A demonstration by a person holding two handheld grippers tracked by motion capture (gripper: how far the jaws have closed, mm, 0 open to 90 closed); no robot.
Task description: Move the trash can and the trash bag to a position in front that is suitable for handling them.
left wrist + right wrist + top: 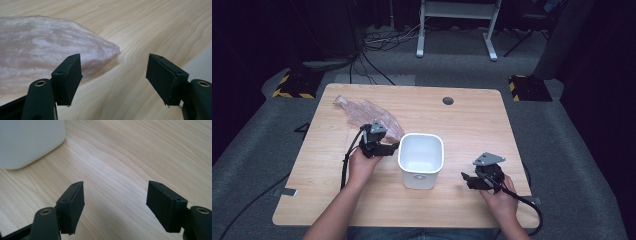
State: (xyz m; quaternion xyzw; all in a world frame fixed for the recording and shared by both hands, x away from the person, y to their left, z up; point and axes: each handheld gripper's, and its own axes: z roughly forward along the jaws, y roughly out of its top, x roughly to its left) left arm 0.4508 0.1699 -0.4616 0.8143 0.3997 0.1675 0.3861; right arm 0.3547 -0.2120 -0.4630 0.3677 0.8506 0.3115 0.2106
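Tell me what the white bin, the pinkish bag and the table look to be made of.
White bin: likely plastic, smooth matte walls, rounded moulded corners.
Pinkish bag: seemingly thin translucent plastic film, crinkled, with shiny streaks.
Table: pale wood or wood-look laminate; grain lines show, but the surface is flat and even.

A light wooden desk (472, 120) carries a white plastic bin (421, 160) near its middle and a crumpled, pinkish clear plastic bag (369, 115) toward its far left.

This looks like a lab or recording studio. A bare light wooden table (472, 120) stands on grey carpet, ringed by dark curtains, with loose black cables (377, 37), yellow-and-black striped floor plates (294, 85) and a white metal desk frame (457, 25) beyond the jaws.
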